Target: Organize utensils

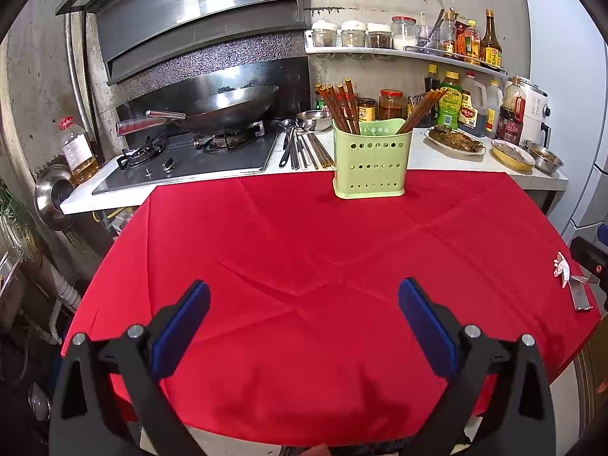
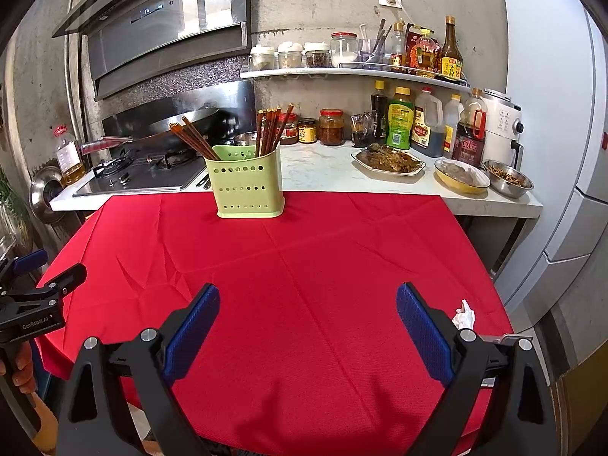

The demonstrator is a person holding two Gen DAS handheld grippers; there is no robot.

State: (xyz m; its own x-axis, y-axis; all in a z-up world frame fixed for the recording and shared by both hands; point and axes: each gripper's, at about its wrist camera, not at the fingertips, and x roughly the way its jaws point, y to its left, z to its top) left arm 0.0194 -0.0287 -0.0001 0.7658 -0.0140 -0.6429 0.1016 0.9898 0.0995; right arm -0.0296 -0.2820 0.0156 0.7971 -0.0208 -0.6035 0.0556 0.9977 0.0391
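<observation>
**Both grippers spread above red desk; chopsticks in green holder**

Left gripper [image 1: 304, 296]: blue-padded jaws spread wide, nothing between them, low over the near part of the desk [image 1: 304, 247], which is covered by a creased red cloth. Right gripper [image 2: 307, 300]: likewise spread and holding nothing.

Room, left to right: oil bottle [image 1: 78, 152] by a concrete wall; gas stove [image 1: 197, 152] with a steel wok [image 1: 228, 108] under a range hood; loose metal chopsticks and spoons [image 1: 304, 146] on the white counter beside the stove; jars and sauce bottles on a wall shelf [image 1: 399, 52] and on the counter below it; plate of cooked food [image 1: 456, 140]; two bowls; white appliance; refrigerator.

Task item: green perforated utensil holder [image 1: 371, 159], upright at the desk's far edge, well apart from both grippers, ahead of the left one and ahead-left of the right one. Contents: brown wooden chopsticks [image 1: 342, 108] in two bunches, one at each end, leaning outward.

Crumpled white tissue [image 2: 464, 314] lies just beside the right gripper's right finger.
</observation>
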